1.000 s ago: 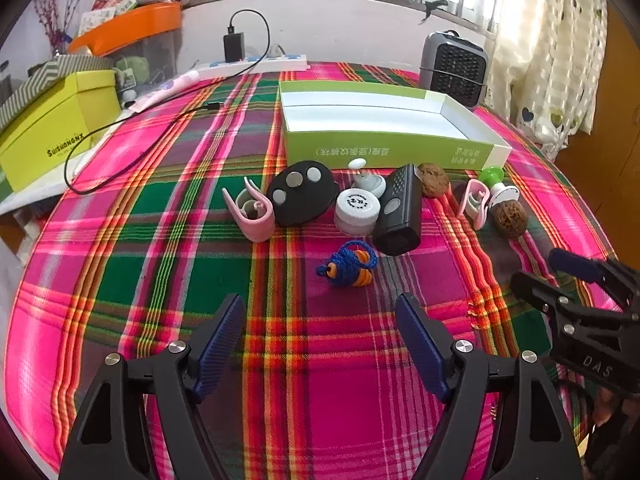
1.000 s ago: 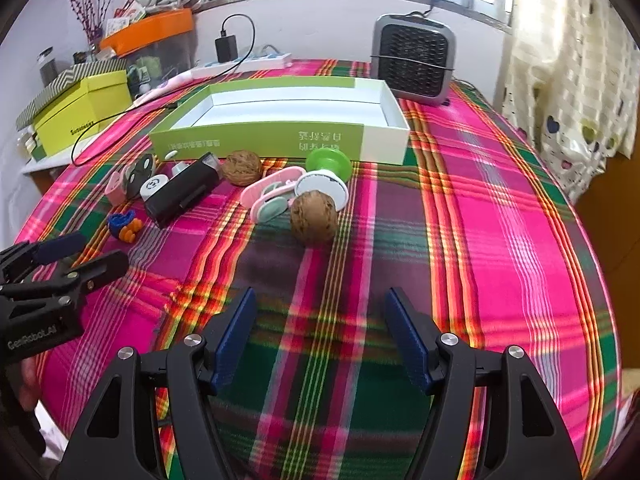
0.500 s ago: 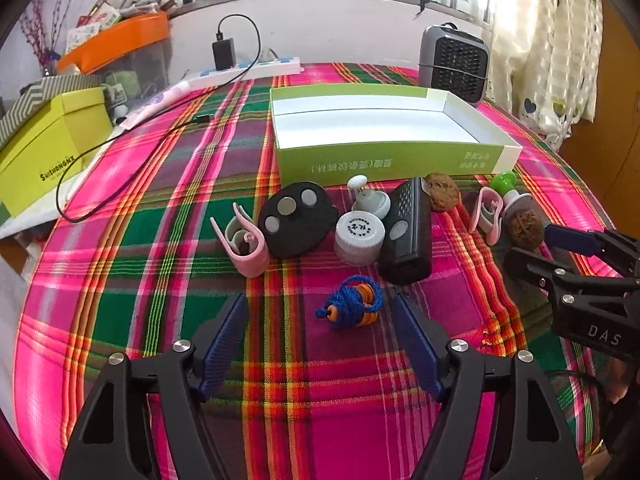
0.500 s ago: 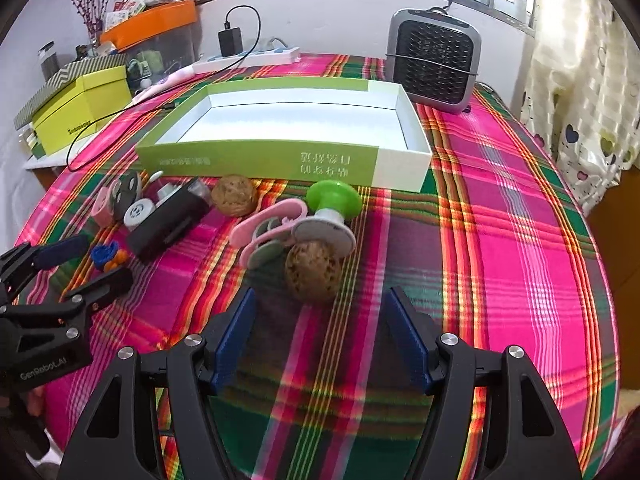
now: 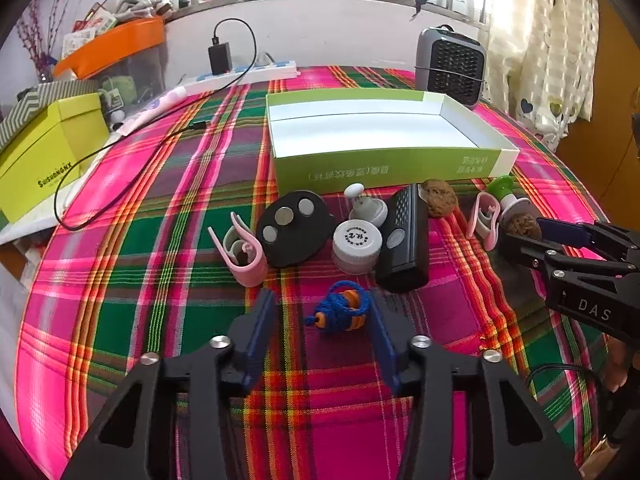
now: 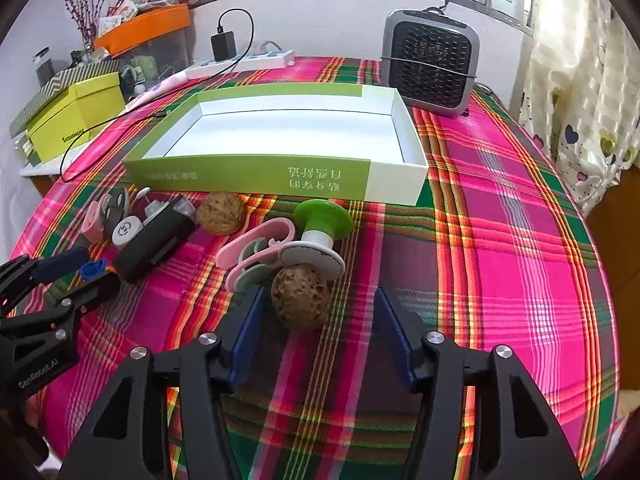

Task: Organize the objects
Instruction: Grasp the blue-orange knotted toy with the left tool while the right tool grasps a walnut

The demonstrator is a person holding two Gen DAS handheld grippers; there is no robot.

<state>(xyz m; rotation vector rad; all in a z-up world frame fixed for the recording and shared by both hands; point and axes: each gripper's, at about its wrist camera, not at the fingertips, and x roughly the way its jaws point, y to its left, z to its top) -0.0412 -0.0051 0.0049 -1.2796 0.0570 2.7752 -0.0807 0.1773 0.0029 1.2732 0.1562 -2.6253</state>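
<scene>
On the plaid counter (image 5: pixel 120 280) the green box (image 5: pixel 384 168) sits empty at the back, the small things lined up in front of it. Both my claws have come forward from a second ago. My right claw (image 6: pixel 316 328) now brackets the near walnut (image 6: pixel 301 297), jaws closing, pads not yet touching it. My left claw (image 5: pixel 322 330) brackets the blue-and-orange corded bundle (image 5: pixel 340 312), jaws closing, right pad about touching. Two first pickups for the box, I judge.
</scene>
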